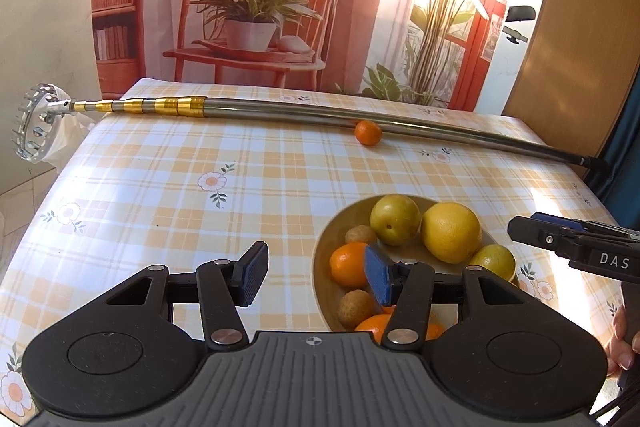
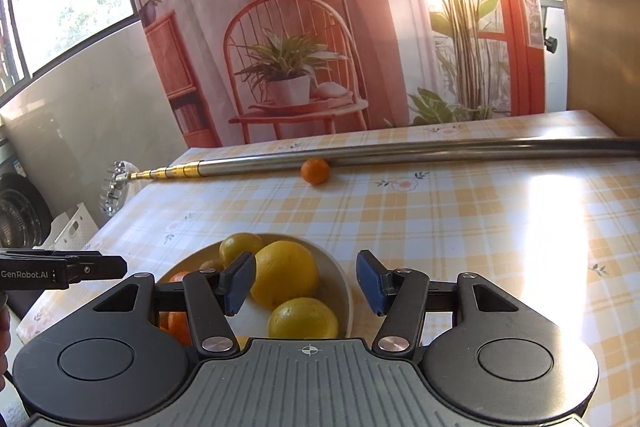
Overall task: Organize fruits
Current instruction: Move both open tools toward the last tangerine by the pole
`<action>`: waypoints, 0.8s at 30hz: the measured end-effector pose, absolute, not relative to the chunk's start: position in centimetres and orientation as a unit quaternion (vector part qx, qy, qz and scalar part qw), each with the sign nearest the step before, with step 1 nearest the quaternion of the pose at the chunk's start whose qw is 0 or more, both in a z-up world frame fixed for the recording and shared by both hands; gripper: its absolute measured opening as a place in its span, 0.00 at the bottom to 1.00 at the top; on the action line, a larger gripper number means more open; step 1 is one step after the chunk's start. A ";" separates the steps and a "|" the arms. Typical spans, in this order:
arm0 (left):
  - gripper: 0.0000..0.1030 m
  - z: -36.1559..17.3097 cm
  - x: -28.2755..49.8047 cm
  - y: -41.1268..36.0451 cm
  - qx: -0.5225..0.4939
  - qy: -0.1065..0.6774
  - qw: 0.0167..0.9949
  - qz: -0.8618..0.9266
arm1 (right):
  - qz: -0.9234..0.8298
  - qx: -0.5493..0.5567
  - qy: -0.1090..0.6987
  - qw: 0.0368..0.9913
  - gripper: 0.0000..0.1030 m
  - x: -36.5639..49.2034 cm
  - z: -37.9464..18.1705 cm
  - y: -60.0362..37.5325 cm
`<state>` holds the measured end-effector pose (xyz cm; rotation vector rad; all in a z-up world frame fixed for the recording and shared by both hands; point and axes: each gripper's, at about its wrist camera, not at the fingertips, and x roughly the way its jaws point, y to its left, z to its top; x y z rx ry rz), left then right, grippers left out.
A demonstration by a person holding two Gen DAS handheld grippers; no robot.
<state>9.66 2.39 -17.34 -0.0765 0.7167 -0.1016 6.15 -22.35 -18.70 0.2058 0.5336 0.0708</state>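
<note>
From the left wrist view, the left tongs (image 1: 316, 275) hang released over the desk (image 1: 160, 195), their blue pads wide apart with nothing between them; the right pad sits above the left rim of the bowl (image 1: 324, 251). The bowl stands near the right front of the checked tablecloth and holds a yellow-green fruit (image 1: 395, 214), a large lemon-coloured citrus (image 1: 451, 232), another yellow fruit (image 1: 493, 260), an orange (image 1: 347, 263) and small brown fruits (image 1: 360, 234). Far across the desk a lone mandarin (image 1: 368, 133) rests touching a long telescopic metal pole (image 1: 320, 111), whose toothed picker head (image 1: 38, 125) juts past the left edge. The right tongs (image 1: 560, 235) reach in from the right, seen side-on.

From the right wrist view, the right tongs (image 2: 306, 285) are also released and empty, spread above the right half of the bowl (image 2: 344, 287). The mandarin (image 2: 315, 171) lies far off against the pole (image 2: 440, 147). The left tongs (image 2: 96, 267) show at the left edge.
</note>
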 end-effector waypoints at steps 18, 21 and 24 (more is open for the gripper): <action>0.54 -12.7 16.7 4.3 -0.047 0.296 0.954 -0.018 | 0.022 0.080 0.228 0.970 0.51 15.4 -16.3 -26.1; 0.54 -12.8 17.6 4.4 -0.052 0.295 0.954 -0.015 | 0.032 0.075 0.225 0.971 0.51 17.1 -16.8 -26.2; 0.54 -13.3 18.3 4.4 -0.049 0.296 0.954 -0.011 | 0.044 0.064 0.226 0.971 0.51 18.8 -17.5 -26.0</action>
